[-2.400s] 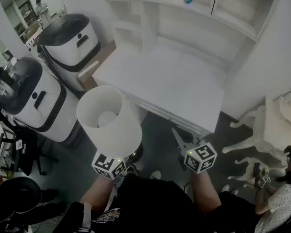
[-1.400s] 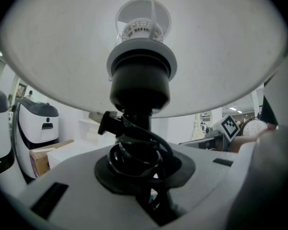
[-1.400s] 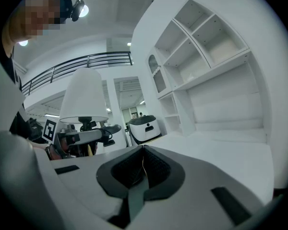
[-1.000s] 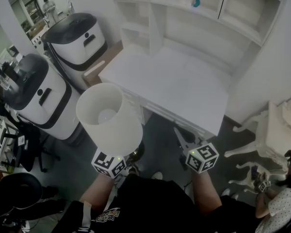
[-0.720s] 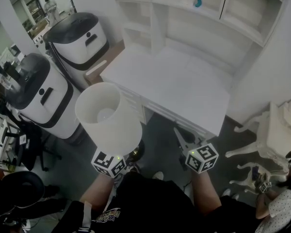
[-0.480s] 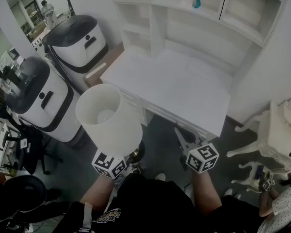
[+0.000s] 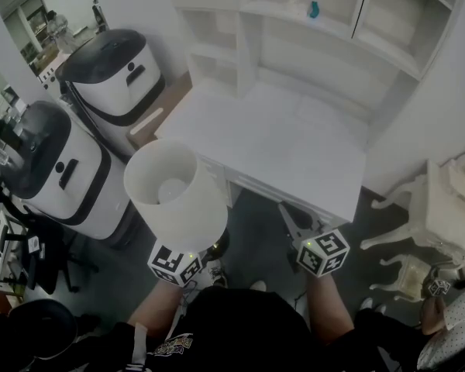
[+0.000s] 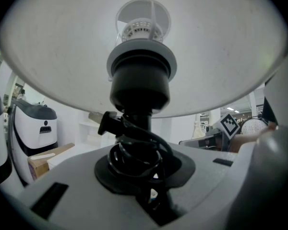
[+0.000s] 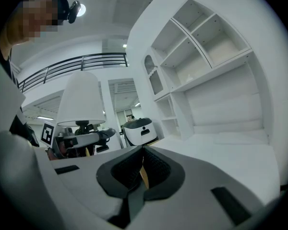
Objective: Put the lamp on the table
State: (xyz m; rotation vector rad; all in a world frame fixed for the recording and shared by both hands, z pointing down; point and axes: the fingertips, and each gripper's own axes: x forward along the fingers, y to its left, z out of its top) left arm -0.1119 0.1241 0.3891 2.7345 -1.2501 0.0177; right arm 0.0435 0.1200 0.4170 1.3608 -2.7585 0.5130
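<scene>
The left gripper (image 8: pixel 143 175) is clamped on the cord-wrapped stem (image 8: pixel 137 123) of the lamp (image 7: pixel 176 200). The lamp is upright above the floor (image 7: pixel 252 219), short of the white table (image 7: pixel 287 142). The right gripper (image 9: pixel 143 169) has its jaws together and is empty. Risk: the top-heavy lamp may pivot in the single grip or strike the table edge.

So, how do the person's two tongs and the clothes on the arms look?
Both the left tongs and the right tongs have pale grey bodies with black pads. Each carries a white cube printed with black square markers and a small green light. The person wears a black top; the forearms are bare.
</scene>
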